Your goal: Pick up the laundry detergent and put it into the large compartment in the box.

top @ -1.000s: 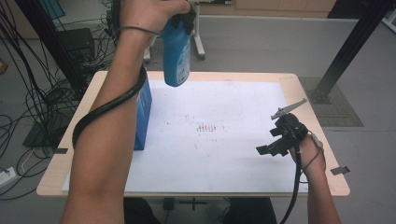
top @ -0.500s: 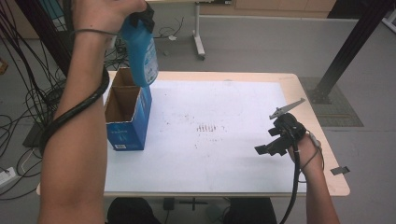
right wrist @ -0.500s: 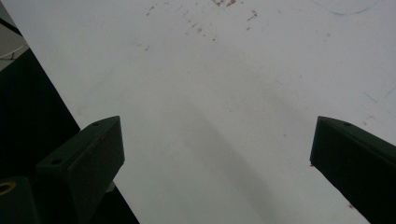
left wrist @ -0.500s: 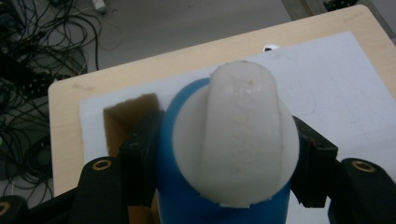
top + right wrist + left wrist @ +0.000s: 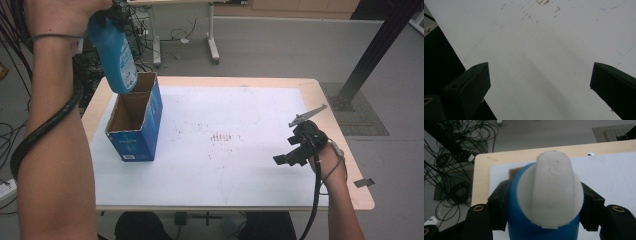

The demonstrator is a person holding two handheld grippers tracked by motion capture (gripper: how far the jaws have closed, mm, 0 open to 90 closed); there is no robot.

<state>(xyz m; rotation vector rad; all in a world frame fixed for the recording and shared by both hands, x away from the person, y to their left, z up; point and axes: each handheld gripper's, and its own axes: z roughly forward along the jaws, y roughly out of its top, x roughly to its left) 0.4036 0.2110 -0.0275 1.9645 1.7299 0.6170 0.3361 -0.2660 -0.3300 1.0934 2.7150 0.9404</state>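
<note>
Right now, nearest the person, the right gripper (image 5: 286, 159) sits low over the white mat (image 5: 250, 165) on the right side of the table (image 5: 345, 150), jaws spread wide with nothing between them; the right gripper view shows the same, two black jaws far apart over bare mat with some brown specks (image 5: 541, 5) further ahead. Grey three-cornered plate (image 5: 306, 116) sticks up from the top of that gripper, cable runs back along the forearm. Further in, on the left part of the mat, an open blue cardboard box (image 5: 135, 122) stands upright, flaps up, brown inside visible, looks empty from the high view. Above its far left corner, the left gripper (image 5: 112, 12) is clamped on a blue bottle (image 5: 116, 52), gripping it near the top; bottle hangs bottom-down, slightly tilted, its base right at the box's rim line in the high view, can't tell if it touches the cardboard. Left gripper view confirms the grip: both black jaws press the blue body on either side just under the white cap (image 5: 552, 190), with the table edge and mat below. Beyond the table: grey floor, cable clutter (image 5: 15, 30) at left, a white table leg frame (image 5: 212, 47), black stand (image 5: 375, 55) at right.
</note>
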